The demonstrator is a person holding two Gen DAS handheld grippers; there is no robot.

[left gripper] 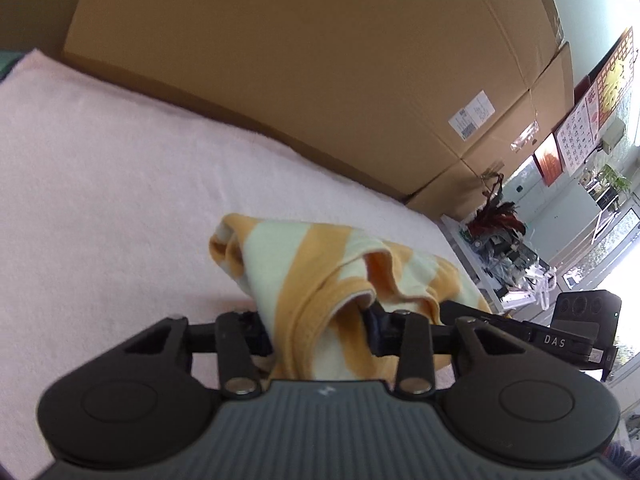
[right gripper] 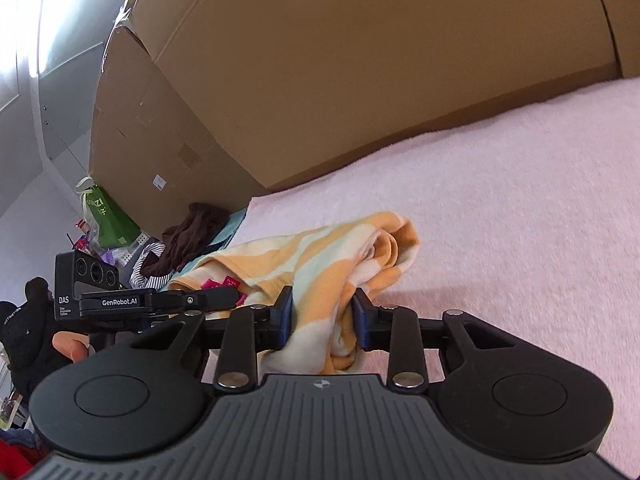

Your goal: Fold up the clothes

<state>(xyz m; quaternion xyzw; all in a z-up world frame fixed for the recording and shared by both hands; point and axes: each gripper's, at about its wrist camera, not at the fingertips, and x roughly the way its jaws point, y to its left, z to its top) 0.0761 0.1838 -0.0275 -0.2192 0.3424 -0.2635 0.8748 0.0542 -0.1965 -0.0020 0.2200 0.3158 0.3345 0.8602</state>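
Note:
An orange and pale striped garment (left gripper: 320,264) lies bunched on the pink fleece blanket (left gripper: 100,168). My left gripper (left gripper: 318,326) is shut on its near edge, the cloth draping over and hiding both fingertips. In the right wrist view the same garment (right gripper: 320,256) runs from my right gripper (right gripper: 322,316), which is shut on a thick fold of it, out to the left. The other gripper's body (right gripper: 116,300) shows at the left of that view, beside the garment's pink tags.
Large cardboard boxes (left gripper: 300,48) stand along the blanket's far edge. Dark and striped clothes (right gripper: 188,236) and a green bag (right gripper: 106,212) lie past the blanket's end. A person in dark clothing (right gripper: 24,320) is at the far left. A cluttered shelf (left gripper: 504,248) sits beyond.

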